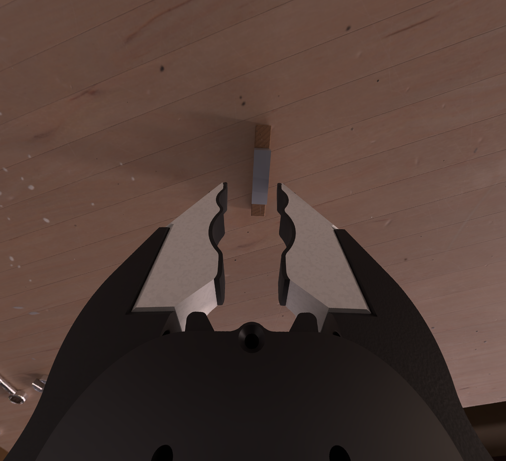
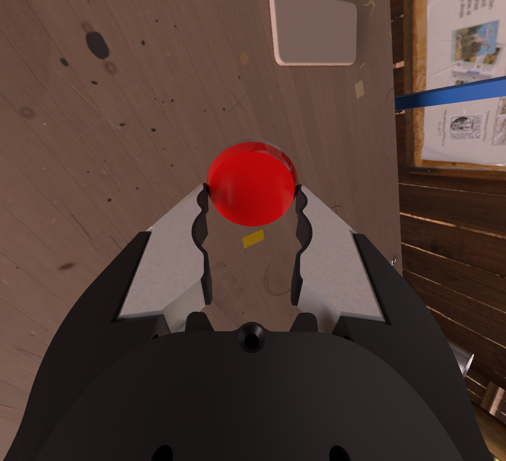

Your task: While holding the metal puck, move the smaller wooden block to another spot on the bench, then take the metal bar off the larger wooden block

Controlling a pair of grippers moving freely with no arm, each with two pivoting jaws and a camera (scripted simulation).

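Here the right tongs (image 2: 252,187) are clenched on the red metal puck (image 2: 251,184), pinched only at their very tips above the desk (image 2: 109,119), with a pale pad (image 2: 313,27) far beyond. The left tongs (image 1: 251,187) hang released over the grey metal bar (image 1: 261,175), which lies along the larger wooden block (image 1: 262,136); the block's ends peek out near and far. The smaller wooden block is not visible. Likely risks: the round puck slipping from so shallow a pinch, or the block being dragged along if the left tongs close too low.
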